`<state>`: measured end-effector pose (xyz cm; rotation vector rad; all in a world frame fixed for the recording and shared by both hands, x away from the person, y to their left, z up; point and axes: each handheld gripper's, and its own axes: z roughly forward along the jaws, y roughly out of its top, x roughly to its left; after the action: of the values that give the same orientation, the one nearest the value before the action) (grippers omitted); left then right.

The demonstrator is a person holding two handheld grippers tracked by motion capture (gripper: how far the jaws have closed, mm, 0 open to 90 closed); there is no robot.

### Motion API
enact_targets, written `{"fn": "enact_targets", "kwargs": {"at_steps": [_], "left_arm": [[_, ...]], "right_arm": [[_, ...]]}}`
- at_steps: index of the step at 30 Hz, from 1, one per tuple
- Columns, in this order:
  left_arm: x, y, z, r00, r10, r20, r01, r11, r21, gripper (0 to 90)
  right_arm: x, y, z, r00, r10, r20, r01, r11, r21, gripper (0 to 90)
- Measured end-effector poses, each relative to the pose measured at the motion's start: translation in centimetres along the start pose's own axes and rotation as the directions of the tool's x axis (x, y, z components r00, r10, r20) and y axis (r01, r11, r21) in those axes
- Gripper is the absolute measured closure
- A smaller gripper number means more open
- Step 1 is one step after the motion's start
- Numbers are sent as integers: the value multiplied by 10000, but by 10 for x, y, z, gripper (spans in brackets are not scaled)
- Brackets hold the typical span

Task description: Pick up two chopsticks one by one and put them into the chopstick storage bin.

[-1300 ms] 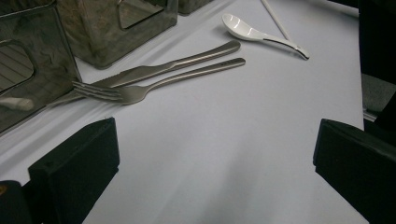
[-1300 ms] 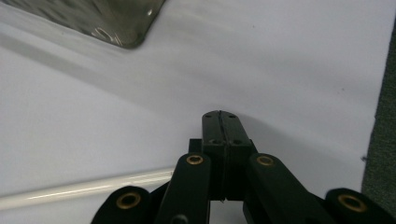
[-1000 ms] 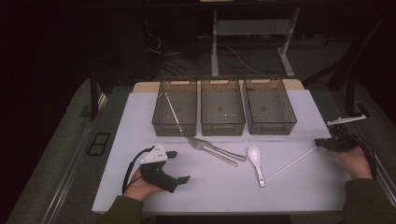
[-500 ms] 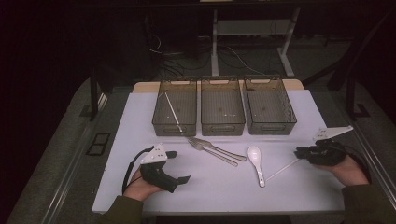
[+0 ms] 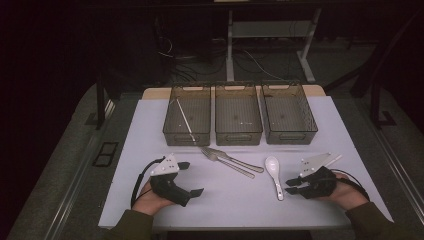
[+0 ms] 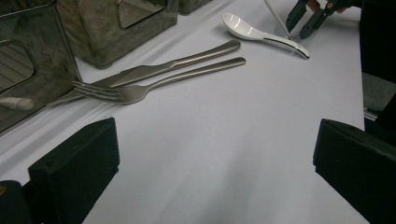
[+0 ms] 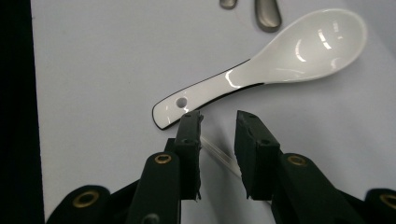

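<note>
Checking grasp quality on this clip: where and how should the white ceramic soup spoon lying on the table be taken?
Grip the white ceramic soup spoon on its flat, narrow handle near the holed end, coming from that end, where the right hand-held gripper sits with jaws parted. The handle fits between the jaws; the bowl is wide and rounded, probably slippery.

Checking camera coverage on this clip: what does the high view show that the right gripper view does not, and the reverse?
High view's own: three bins along the table's far side, a thin stick in the left one, and the left gripper, open. Right gripper view's own: the hole in the handle of the white spoon, and a clear stick lying between the jaws, which have just been opening and do not press it. Shared: the white spoon, the right gripper, and the knife and fork, by their handle ends in the gripper view.
</note>
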<state>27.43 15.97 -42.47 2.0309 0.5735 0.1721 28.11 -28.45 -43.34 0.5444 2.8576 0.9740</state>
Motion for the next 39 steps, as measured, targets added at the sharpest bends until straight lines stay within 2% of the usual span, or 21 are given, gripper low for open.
{"fn": "enact_targets", "kwargs": {"at_steps": [3, 7, 11, 18, 22, 25, 27, 29, 31, 32, 34, 35, 37, 39], "left_arm": [[0, 0, 0, 10000, -12, -1, 12, 10000, 1, 0], [0, 0, 1, 10000, -84, -13, 84, 10000, -15, 0], [0, 0, 0, 10000, -35, -12, 35, 10000, -6, 0], [0, 0, 1, 10000, -60, 4, 60, 10000, -18, 0], [-1, 0, 1, 10000, -46, 4, 46, 10000, -16, 0], [0, 0, 1, 10000, -48, 0, 48, 10000, -13, 0], [0, 0, 1, 10000, -42, 1, 42, 10000, -10, 0], [0, 0, 0, 10000, -36, 4, 36, 10000, -6, 0], [0, 0, 0, 10000, -43, 3, 43, 10000, -9, 0], [0, 0, 0, 10000, -50, 7, 50, 10000, -15, 0], [0, 0, 1, 10000, -52, 8, 53, 10000, -15, 0], [0, 0, 1, 10000, -59, 14, 59, 10000, -11, 0], [0, 0, 1, 10000, -71, 13, 71, 10000, -15, 0], [0, 0, 1, 10000, -72, 9, 72, 10000, -11, 0]], "right_arm": [[0, 0, 6, 9993, -336, -164, 341, 9991, 254, 736], [-1, 0, 7, 9987, -511, -78, 512, 9984, 228, 773], [-3, 1, 6, 9994, -283, 199, 281, 9996, 85, 796], [-16, 1, 5, 9988, -156, 471, 159, 9999, -67, 828], [-22, 2, 6, 9988, 0, 491, 5, 9999, -109, 825], [-25, 1, 6, 9994, 124, 311, -117, 9997, -234, 814], [-28, 0, 3, 9975, 562, 426, -543, 9975, -451, 809], [-37, -3, -6, 9905, 1093, 831, -1024, 9912, -841, 815], [-50, -9, -15, 9711, 1728, 1647, -1604, 9833, -858, 836], [-59, -13, -22, 9499, 2151, 2268, -2013, 9760, -829, 844], [-73, -22, -31, 9123, 2864, 2926, -2685, 9580, -1004, 855], [-79, -27, -36, 8913, 3069, 3339, -2885, 9518, -1046, 863], [-92, -36, -43, 8522, 3528, 3863, -3347, 9352, -1157, 885], [-101, -43, -47, 8202, 3937, 4150, -3784, 9175, -1226, 895]]}}
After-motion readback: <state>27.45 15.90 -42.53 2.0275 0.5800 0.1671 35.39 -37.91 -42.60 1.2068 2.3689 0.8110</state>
